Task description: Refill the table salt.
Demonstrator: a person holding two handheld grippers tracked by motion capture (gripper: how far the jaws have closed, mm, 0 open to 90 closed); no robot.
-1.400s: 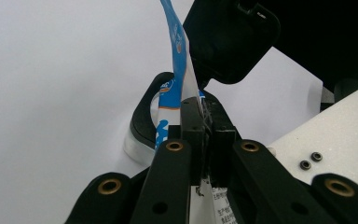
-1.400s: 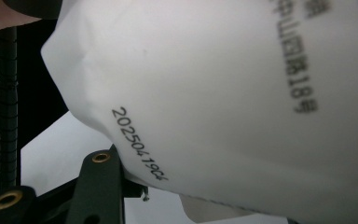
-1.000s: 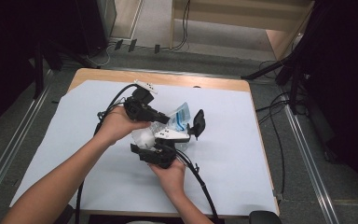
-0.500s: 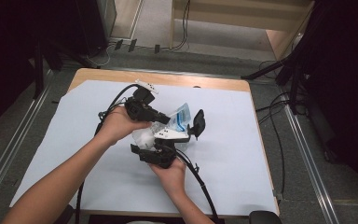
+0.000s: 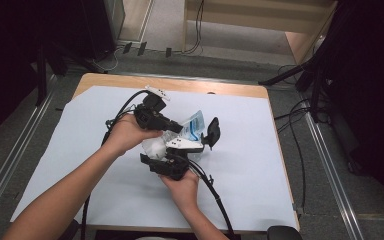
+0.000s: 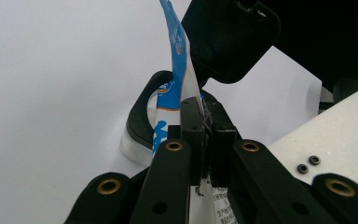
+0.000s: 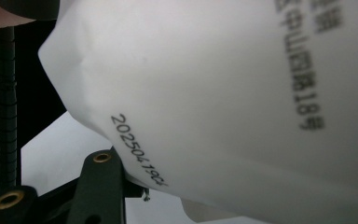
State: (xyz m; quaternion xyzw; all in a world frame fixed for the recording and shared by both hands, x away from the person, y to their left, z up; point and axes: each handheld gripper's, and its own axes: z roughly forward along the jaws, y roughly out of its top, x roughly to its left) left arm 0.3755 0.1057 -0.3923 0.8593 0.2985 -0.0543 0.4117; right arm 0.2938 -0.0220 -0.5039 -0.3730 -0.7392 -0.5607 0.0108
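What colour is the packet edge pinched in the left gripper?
Blue and white packet, clearest in the left gripper view.

Blue-white pouch, black printed text; black grippers; pale blue table cover.

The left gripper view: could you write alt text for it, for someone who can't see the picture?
The left gripper has its two black jaws pinched shut on the thin edge of a blue and white packet, which stands up above a white sheet. A rounded black part of the other gripper sits just behind the packet, at upper right.
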